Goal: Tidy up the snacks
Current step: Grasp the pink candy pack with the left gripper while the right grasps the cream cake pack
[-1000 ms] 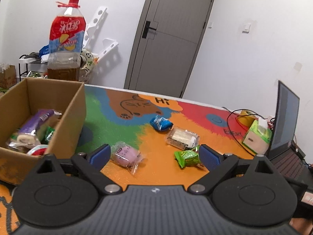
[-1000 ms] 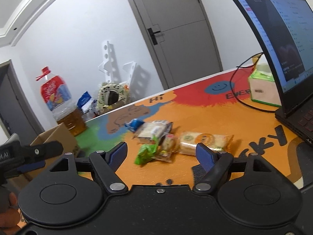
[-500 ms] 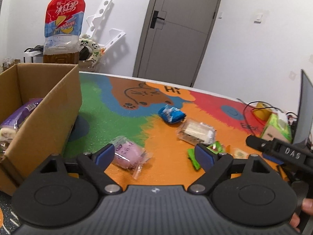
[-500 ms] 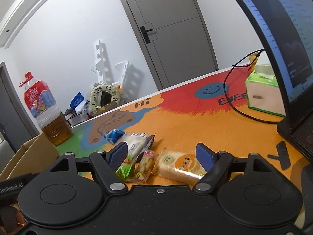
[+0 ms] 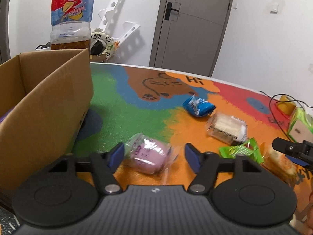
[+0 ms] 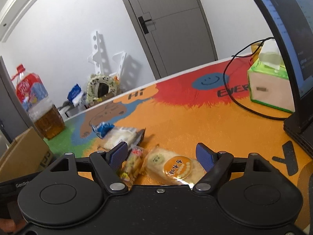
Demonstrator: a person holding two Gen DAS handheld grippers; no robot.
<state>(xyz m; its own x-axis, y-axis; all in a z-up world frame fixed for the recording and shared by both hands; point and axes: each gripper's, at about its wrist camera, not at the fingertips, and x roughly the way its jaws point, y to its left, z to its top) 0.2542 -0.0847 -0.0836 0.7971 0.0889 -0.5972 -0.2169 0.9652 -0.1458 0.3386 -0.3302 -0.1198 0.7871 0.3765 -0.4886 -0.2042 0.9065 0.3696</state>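
Note:
My left gripper (image 5: 154, 153) is open, with a pink wrapped snack (image 5: 149, 155) lying on the mat between its fingers. A cardboard box (image 5: 45, 105) stands just to its left. Beyond lie a blue packet (image 5: 198, 106), a clear-wrapped white cake (image 5: 227, 130) and a green packet (image 5: 241, 150). My right gripper (image 6: 162, 154) is open around a rice-cracker pack with an orange label (image 6: 172, 167). A small yellow-red snack (image 6: 133, 163) lies by its left finger. The white cake (image 6: 121, 137) and the blue packet (image 6: 102, 129) lie further out.
A large iced-tea bottle (image 5: 71, 17) stands behind the box. A green tissue box (image 6: 271, 84), a black cable (image 6: 240, 101) and an open laptop (image 6: 293, 39) are at the table's right. The right gripper's finger shows in the left wrist view (image 5: 289, 148).
Both grippers have moved forward and down toward the mat. The pink snack now lies between the left fingers and the rice-cracker pack between the right fingers. Both remain open.

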